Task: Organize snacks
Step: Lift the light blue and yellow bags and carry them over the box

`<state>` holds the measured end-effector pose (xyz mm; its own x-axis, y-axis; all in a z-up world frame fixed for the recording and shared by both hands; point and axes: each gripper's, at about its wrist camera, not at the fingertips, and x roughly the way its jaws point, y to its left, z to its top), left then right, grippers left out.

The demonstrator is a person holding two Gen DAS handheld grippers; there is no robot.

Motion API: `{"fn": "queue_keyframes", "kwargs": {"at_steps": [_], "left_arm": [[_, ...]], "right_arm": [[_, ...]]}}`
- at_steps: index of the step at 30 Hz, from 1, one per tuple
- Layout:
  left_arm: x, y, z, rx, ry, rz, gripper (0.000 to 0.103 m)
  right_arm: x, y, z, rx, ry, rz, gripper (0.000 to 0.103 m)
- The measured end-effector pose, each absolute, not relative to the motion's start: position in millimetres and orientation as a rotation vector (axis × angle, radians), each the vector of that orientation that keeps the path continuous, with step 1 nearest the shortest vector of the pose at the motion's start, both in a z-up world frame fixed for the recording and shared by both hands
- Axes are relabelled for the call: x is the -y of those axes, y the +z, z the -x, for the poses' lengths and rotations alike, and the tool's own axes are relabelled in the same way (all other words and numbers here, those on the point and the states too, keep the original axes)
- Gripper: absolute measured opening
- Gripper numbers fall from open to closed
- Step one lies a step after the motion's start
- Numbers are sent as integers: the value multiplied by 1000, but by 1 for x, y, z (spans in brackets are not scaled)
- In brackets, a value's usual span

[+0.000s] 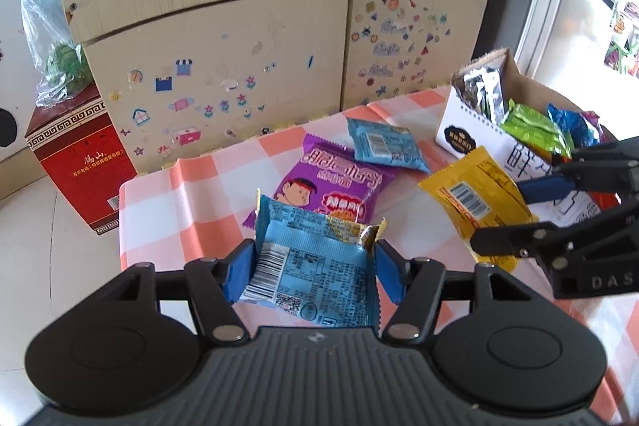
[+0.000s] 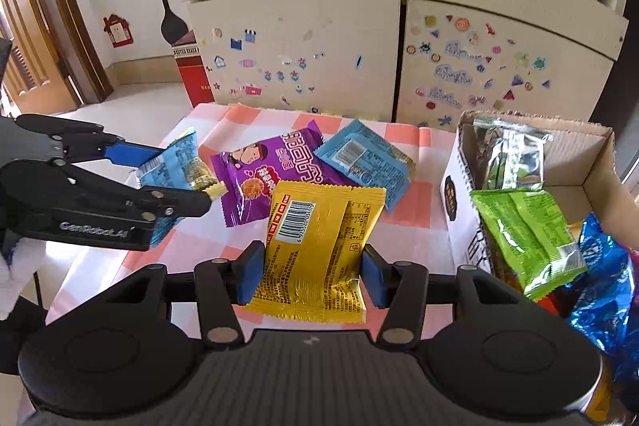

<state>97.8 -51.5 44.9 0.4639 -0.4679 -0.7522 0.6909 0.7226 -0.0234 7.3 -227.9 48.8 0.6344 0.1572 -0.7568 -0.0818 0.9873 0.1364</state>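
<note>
- The cardboard box [image 2: 591, 162] at the table's right end is cut off by the frame; its lower packets are hidden.
- Bare checkered tablecloth [image 1: 167, 210] lies open at your left.
- Your left gripper [image 1: 315, 266] clamps a light-blue packet [image 1: 315, 258].
- Your right gripper [image 2: 311, 270] straddles the yellow packet [image 2: 319, 238]; whether its pads actually grip, I cannot tell.
- A purple packet [image 2: 259, 178] lies just beyond.

left gripper [image 1: 315, 268] is showing a black ribbed body, two round housings, silver screws and blue pads [image 1: 239, 276]. right gripper [image 2: 311, 272] is looking identical; from the side its black frame is reading "das", the left's "genrobot.ai".
</note>
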Motion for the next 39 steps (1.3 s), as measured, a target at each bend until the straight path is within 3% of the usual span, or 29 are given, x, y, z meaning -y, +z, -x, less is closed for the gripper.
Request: {"fn": "queue_keyframes", "kwargs": {"at_steps": [39], "left_arm": [[188, 79, -63, -722, -929, -138, 63]], "right_arm": [[363, 113, 60, -700, -261, -266, 58]]}}
